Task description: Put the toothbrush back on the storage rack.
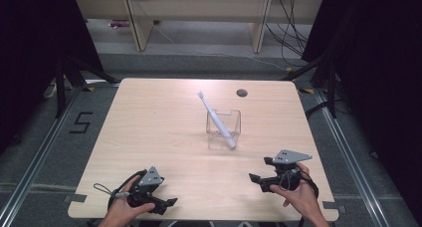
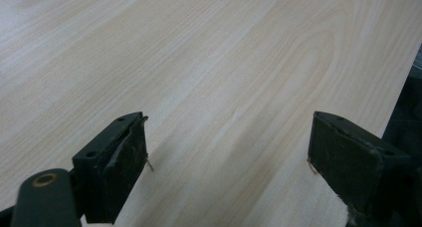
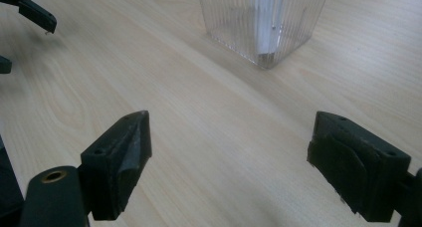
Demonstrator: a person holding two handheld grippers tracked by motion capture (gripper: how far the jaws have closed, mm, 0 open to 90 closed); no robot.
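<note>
You held both grippers low at the near edge of the table [image 1: 149,117], left gripper [image 1: 166,203] and right gripper [image 1: 255,179] each spread wide, empty. The toothbrush [image 1: 215,118] stood slanted inside the clear cup [image 1: 224,129] mid-table. Placement looked done; nothing evidently left.

Black gripper [image 1: 259,181], seemingly grey-plated
</note>
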